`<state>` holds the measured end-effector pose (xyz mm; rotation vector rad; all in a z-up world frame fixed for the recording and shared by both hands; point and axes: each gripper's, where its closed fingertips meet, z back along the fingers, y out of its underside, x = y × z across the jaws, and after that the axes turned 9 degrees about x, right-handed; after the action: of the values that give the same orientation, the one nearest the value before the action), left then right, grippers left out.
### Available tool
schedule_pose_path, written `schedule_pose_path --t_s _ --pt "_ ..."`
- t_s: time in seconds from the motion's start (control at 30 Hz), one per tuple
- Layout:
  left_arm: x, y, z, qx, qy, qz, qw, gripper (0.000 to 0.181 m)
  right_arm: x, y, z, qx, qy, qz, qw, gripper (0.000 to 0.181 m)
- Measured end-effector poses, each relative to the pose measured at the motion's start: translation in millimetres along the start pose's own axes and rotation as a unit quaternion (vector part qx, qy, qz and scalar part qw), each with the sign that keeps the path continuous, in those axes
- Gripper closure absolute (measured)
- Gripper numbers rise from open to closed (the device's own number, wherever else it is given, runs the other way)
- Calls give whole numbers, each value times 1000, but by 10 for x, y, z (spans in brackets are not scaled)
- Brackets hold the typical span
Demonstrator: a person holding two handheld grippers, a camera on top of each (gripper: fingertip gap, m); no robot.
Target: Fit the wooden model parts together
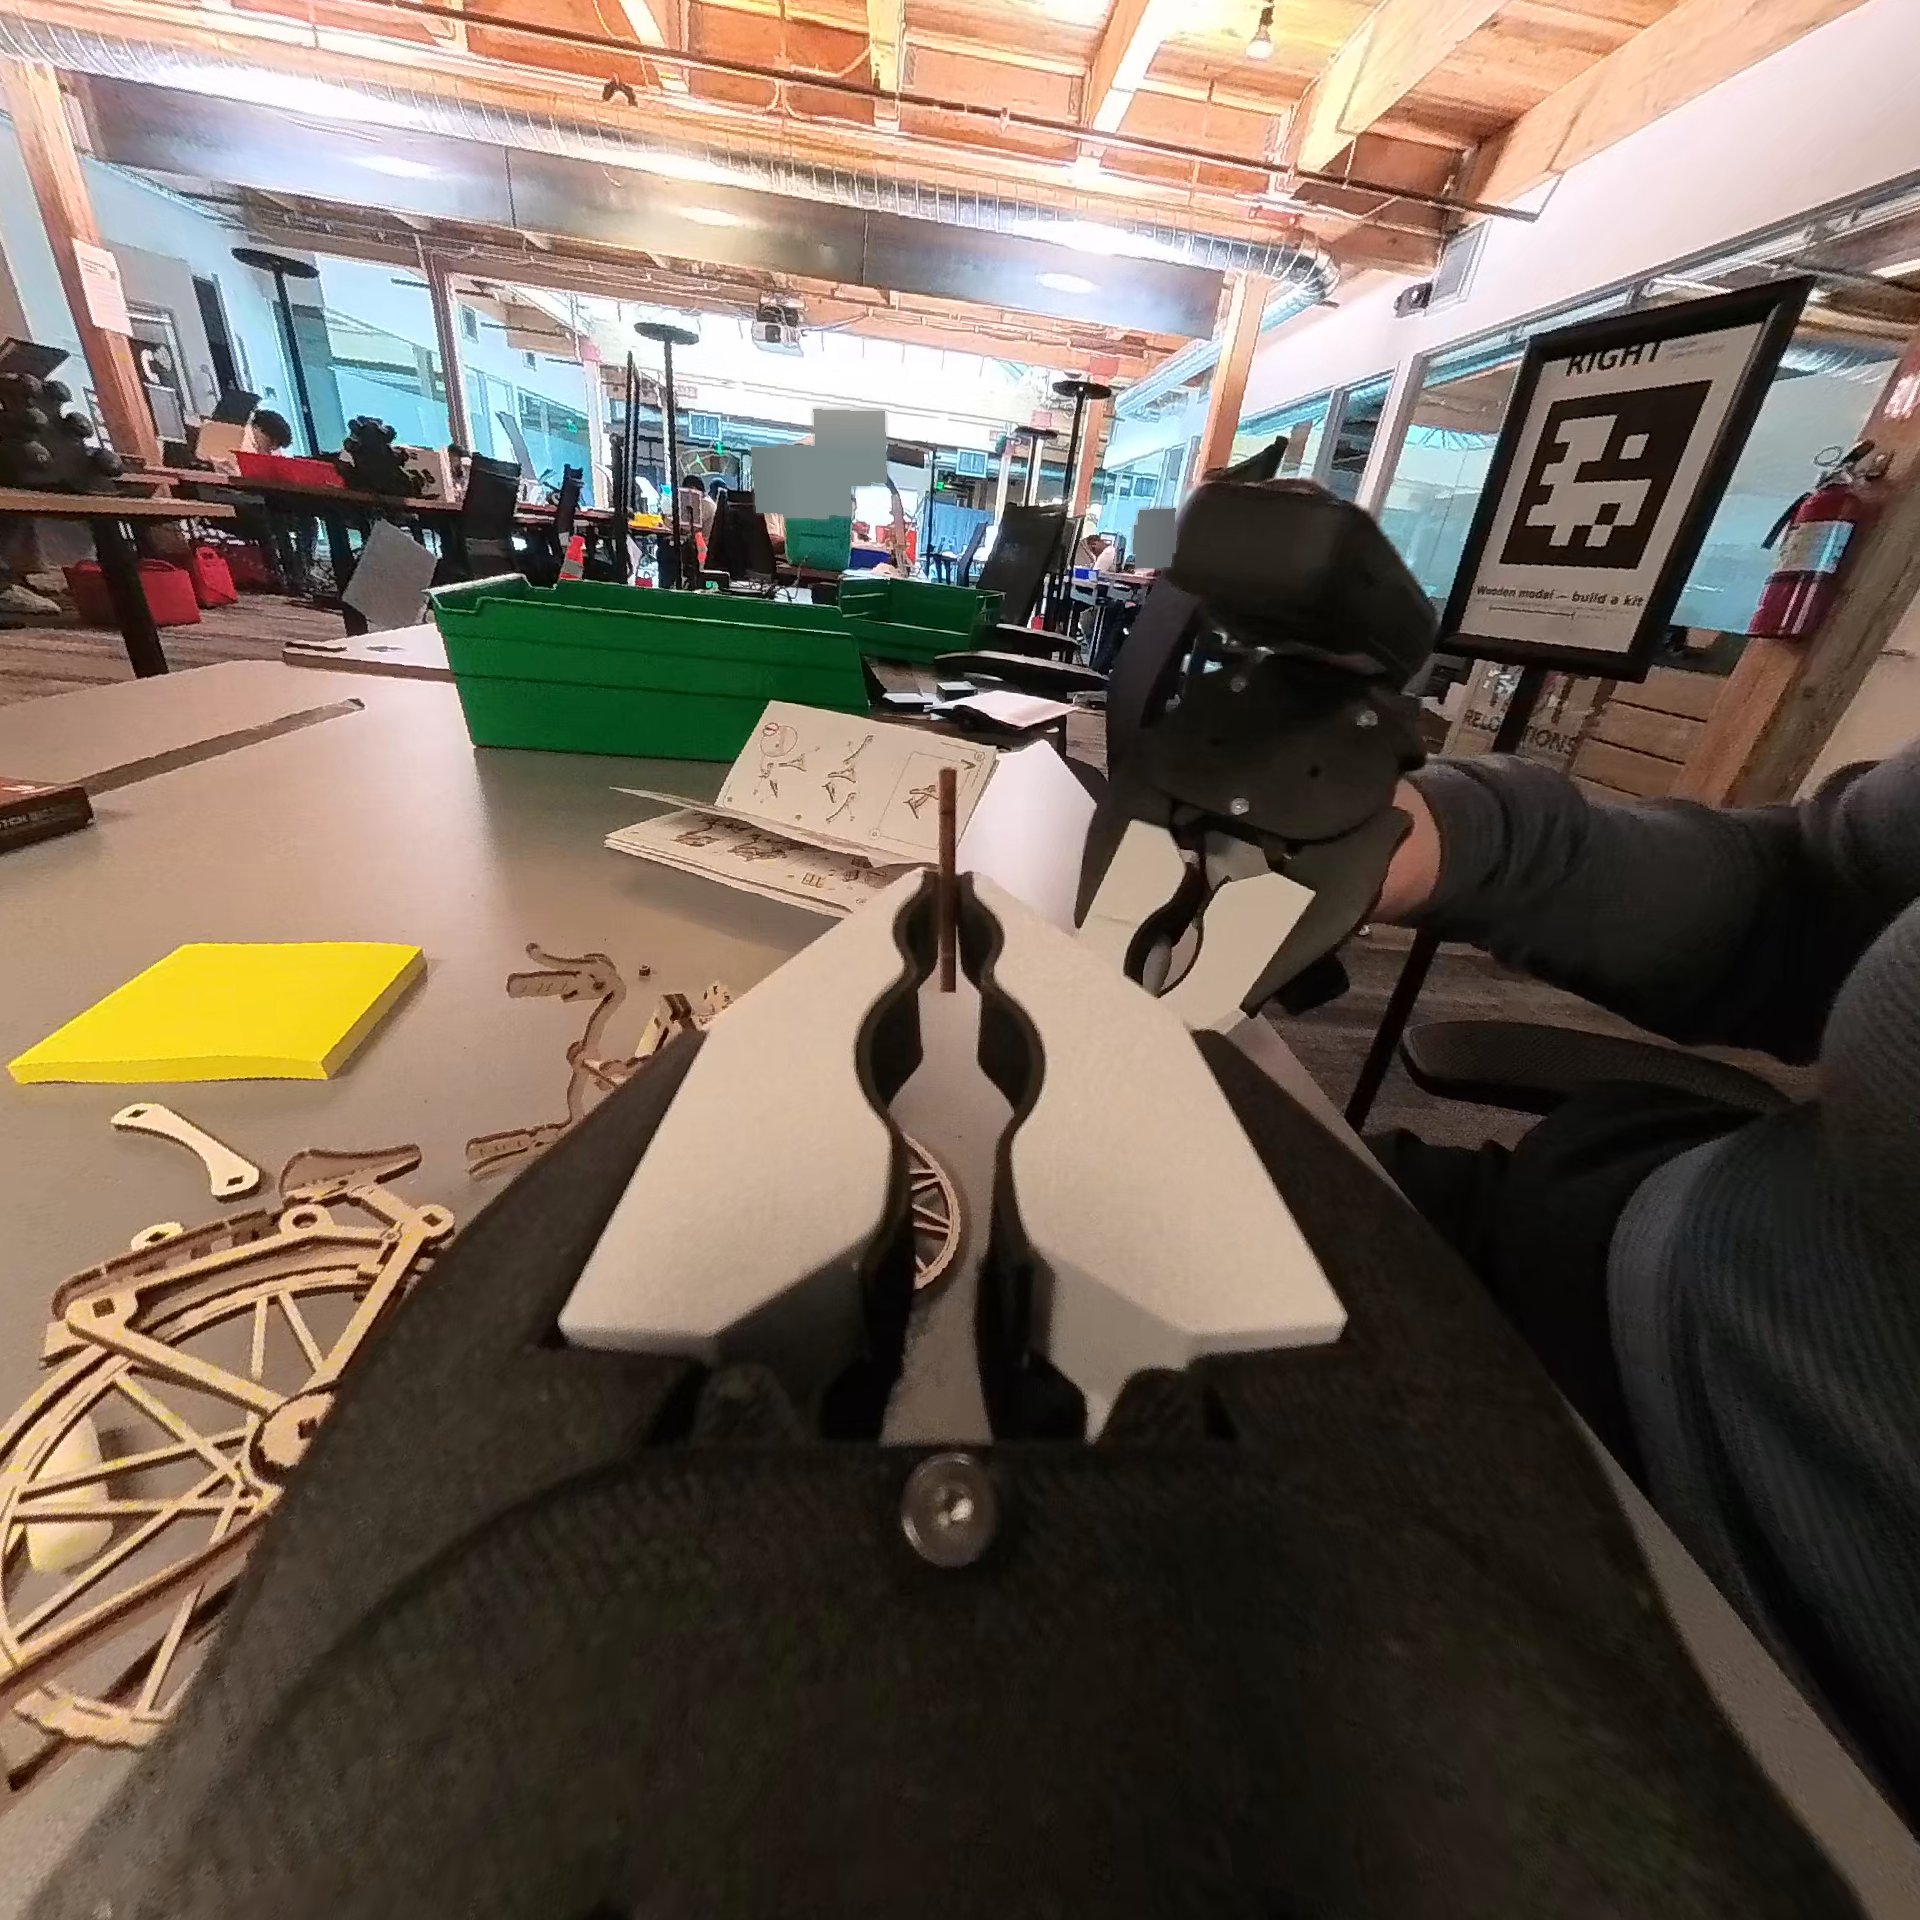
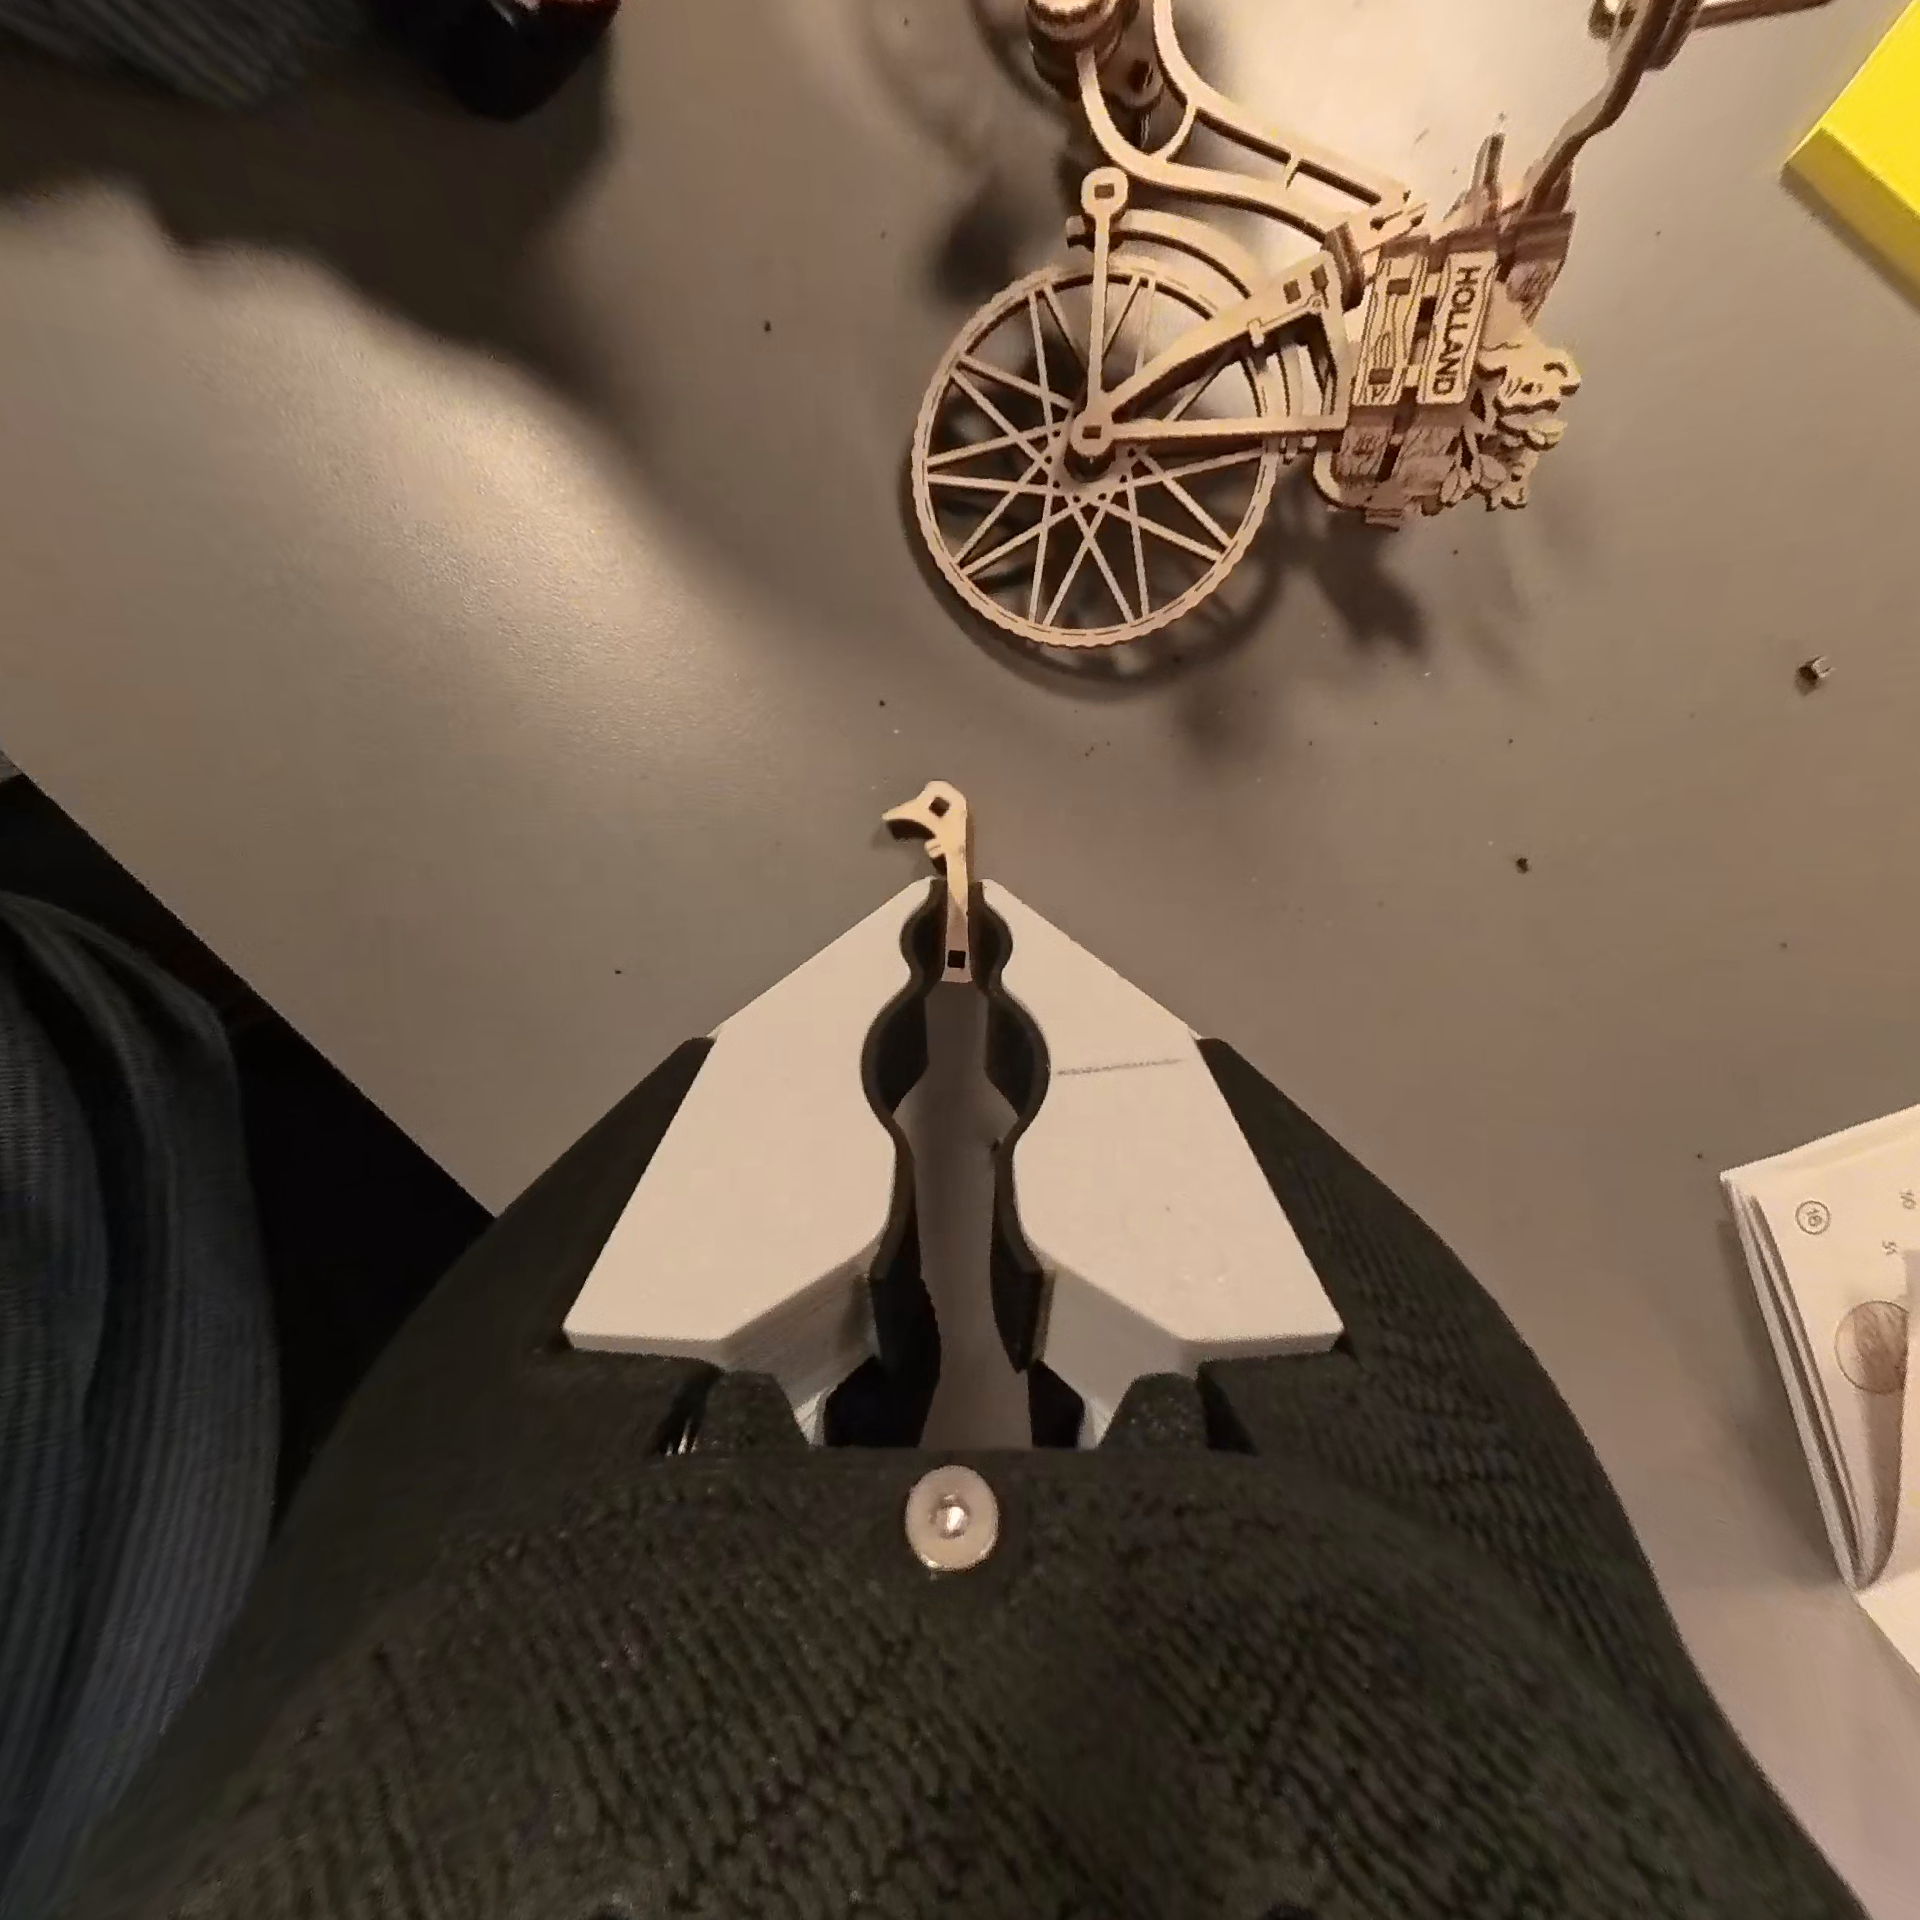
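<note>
Wooden bicycle model [image 2: 1195, 416] lies beside yellow pad [image 1: 223, 1008], booklet [image 1: 831, 821].

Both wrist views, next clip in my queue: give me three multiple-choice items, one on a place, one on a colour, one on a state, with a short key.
1. Where does the wooden bicycle model lie?
A. In the green bin
B. On the grey table
C. On the open booklet

2. What colour is the pad of notes on the table?
A. Yellow
B. Blue
C. Pink

3. What is the right gripper doing?
A. Open and empty
B. Shut on the booklet
C. Shut on a small hooked wooden part

Key: 1 B, the model lies flat on bare grey tabletop in the right wrist view. 2 A, the left wrist view shows a bright yellow square pad. 3 C, the hooked part sticks out from between the closed fingertips.
</note>
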<state>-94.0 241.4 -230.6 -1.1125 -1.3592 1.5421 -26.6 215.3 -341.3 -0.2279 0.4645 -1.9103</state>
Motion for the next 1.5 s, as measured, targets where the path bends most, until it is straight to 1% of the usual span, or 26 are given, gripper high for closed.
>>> schedule_pose_path --t_s 0.13,0.3,0.43,0.53,0.67,0.73,0.83,0.93,1.0,1.23,1.5 --pt "4 0 2 0 -2 -1 1000 180 -23 -64 23 -33 26 13 999 180" --pt "24 1 15 1 -12 -8 1000 180 -107 -163 107 -98 77 28 992 180" --pt "95 -8 43 0 -45 -25 999 180 -247 -151 229 -155 121 27 980 180" --pt "180 -14 71 0 -82 -41 996 181 -411 -115 364 -202 151 21 968 180" --pt "392 -61 189 -12 -169 -62 984 181 -723 -118 529 -283 174 27 943 180" --pt "502 -100 285 -25 -207 -61 976 181 -936 -139 583 -317 193 30 928 181" --pt "641 -156 439 -49 -246 -44 967 180 -1149 -224 634 -350 187 22 918 181" --pt "748 -166 540 -50 -280 -52 957 180 -1200 -254 661 -367 172 13 914 181" --pt "784 -159 559 -44 -290 -58 954 180 -1193 -251 717 -383 179 14 906 181" --pt "778 -126 516 -35 -282 -57 957 180 -1202 -245 764 -398 172 1 901 181" --pt "774 -127 519 -39 -280 -51 958 180 -1258 -221 778 -399 181 -13 899 181"
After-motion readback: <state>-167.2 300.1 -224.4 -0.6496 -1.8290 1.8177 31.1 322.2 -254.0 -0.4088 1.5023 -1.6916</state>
